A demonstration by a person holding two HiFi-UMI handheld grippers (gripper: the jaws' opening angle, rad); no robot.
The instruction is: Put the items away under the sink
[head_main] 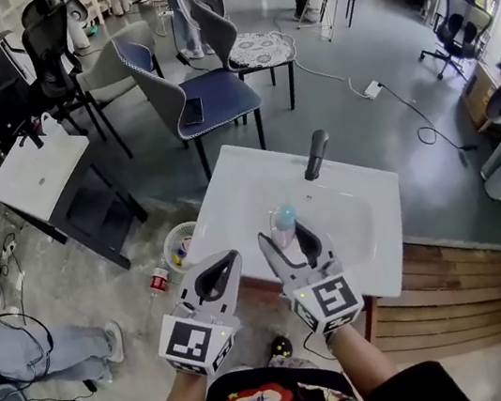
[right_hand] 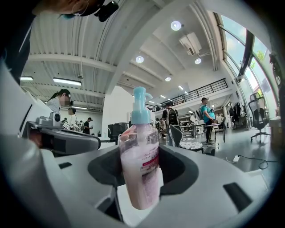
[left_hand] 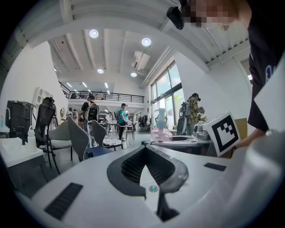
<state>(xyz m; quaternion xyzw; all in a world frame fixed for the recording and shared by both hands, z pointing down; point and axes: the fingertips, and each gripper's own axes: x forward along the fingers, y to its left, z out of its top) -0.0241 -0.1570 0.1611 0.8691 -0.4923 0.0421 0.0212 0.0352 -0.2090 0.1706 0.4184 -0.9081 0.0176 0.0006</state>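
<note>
A clear pump bottle [head_main: 284,222] of pink liquid with a light-blue pump stands upright between the jaws of my right gripper [head_main: 288,242], which is shut on its body. In the right gripper view the bottle [right_hand: 139,160] fills the middle, held by the gripper [right_hand: 140,180]. It hovers over the front part of the white sink [head_main: 370,232], short of the dark faucet [head_main: 316,153]. My left gripper [head_main: 218,276] is just left of it at the sink's front edge, shut and empty. In the left gripper view its jaws [left_hand: 144,174] meet, with the bottle [left_hand: 160,128] off to the right.
A small wastebasket [head_main: 180,245] and a red can [head_main: 158,280] sit on the floor left of the sink. A white table [head_main: 37,173] and several chairs [head_main: 205,98] stand beyond. Wooden boards [head_main: 466,292] lie at right. A seated person's legs [head_main: 38,349] are at left.
</note>
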